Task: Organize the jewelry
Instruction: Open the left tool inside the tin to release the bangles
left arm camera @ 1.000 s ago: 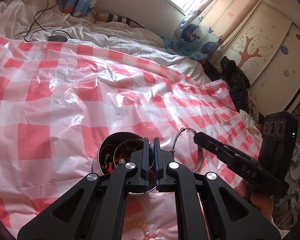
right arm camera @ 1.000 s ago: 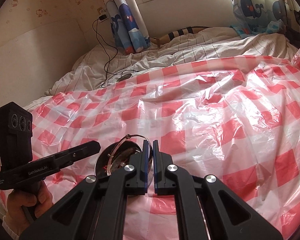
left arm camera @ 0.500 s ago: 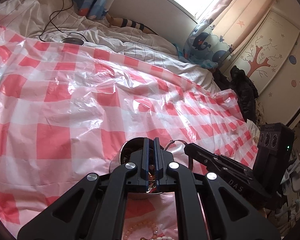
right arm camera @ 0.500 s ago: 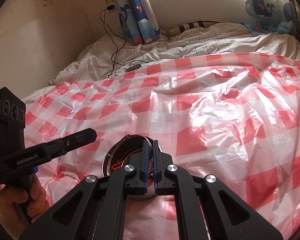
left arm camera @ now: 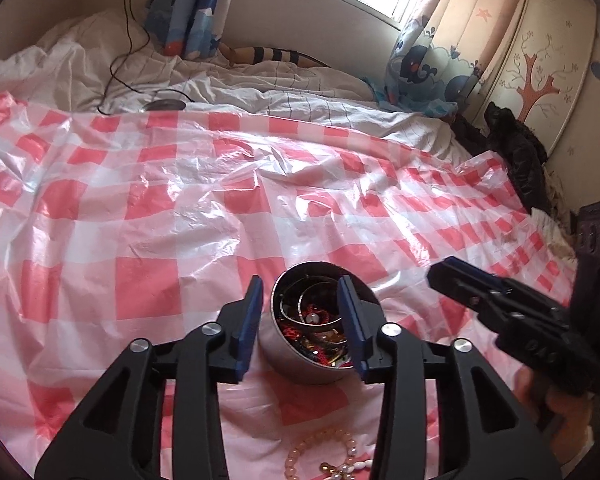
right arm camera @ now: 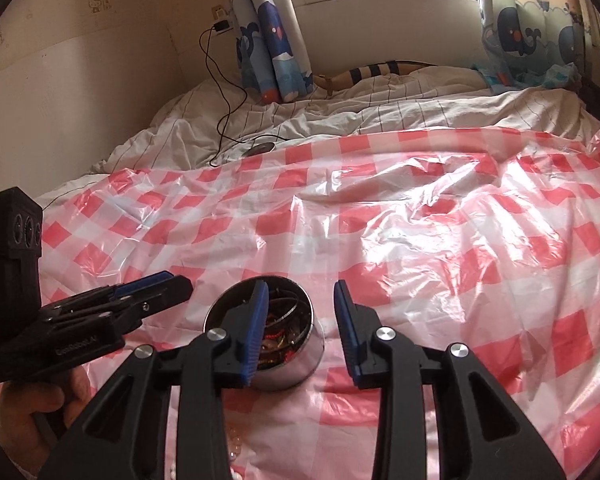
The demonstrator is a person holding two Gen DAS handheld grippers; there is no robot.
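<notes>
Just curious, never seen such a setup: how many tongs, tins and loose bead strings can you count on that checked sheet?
Tongs: 2, the left tongs and the right tongs, both open.
Metal tin of jewelry: 1.
Loose pink bead string near the camera: 1.
Total: 4.

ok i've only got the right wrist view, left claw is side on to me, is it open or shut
observer: Open. From its own camera the left claw shows a wide gap, and the metal tin appears between its fingers.
operator: anything left outside the tin, i just see a few beads at my bottom edge
observer: Yes, a pale bead bracelet lies on the checked cloth, on the near side of the tin.
operator: my finger blocks the inside of the tin
observer: Silver bangles curve along its inner wall, above a tangle of red and gold pieces.
</notes>
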